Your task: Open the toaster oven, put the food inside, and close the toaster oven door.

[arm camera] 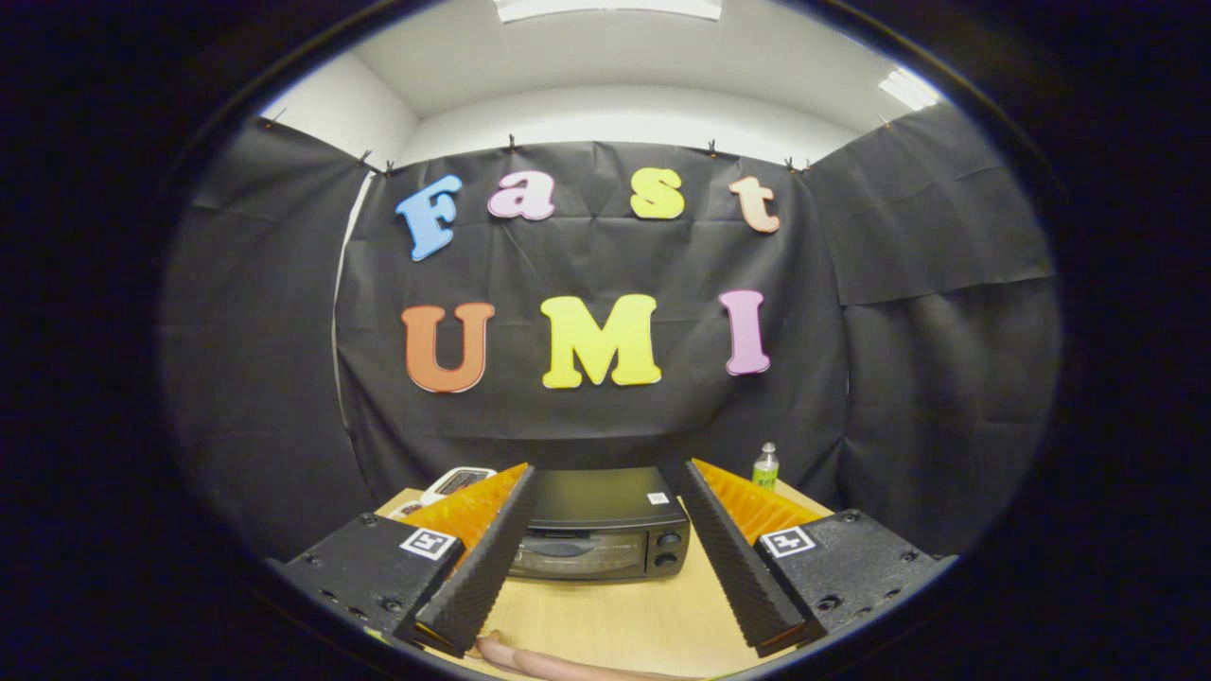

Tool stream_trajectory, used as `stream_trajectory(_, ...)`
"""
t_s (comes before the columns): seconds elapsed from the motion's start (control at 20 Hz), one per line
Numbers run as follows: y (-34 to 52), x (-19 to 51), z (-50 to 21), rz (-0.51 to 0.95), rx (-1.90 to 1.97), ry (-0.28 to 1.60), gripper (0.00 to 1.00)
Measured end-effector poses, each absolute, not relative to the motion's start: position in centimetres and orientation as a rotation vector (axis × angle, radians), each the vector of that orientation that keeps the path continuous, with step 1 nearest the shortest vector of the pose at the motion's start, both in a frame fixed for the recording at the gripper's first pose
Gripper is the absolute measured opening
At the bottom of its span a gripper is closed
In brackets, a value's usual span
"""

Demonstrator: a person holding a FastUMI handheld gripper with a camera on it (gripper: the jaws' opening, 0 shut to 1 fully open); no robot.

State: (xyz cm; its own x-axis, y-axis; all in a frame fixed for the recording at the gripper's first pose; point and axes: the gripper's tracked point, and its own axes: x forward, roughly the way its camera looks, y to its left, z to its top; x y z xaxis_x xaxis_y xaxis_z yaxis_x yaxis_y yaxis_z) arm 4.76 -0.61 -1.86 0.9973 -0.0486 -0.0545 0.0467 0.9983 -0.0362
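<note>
Gripper (603, 544) fingers are held spread wide, grasping nothing, framing the closed toaster oven (596, 525) beyond them on the table (615, 624), probably lined up for its door handle (558, 547).

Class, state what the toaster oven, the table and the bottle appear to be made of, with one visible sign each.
Toaster oven: probably black painted metal, smooth dull top; door looks like dark glass.
Table: light wood or laminate, pale matte surface.
Bottle: likely clear plastic, see-through body.
The gripper fingers stand open, nothing between them.
</note>
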Motion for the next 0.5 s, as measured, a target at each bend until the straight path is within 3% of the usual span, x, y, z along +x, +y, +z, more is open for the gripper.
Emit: stream_trajectory(0.5, 1.4, 16.6, -10.4, -0.023, -0.057, 0.242, 1.0)
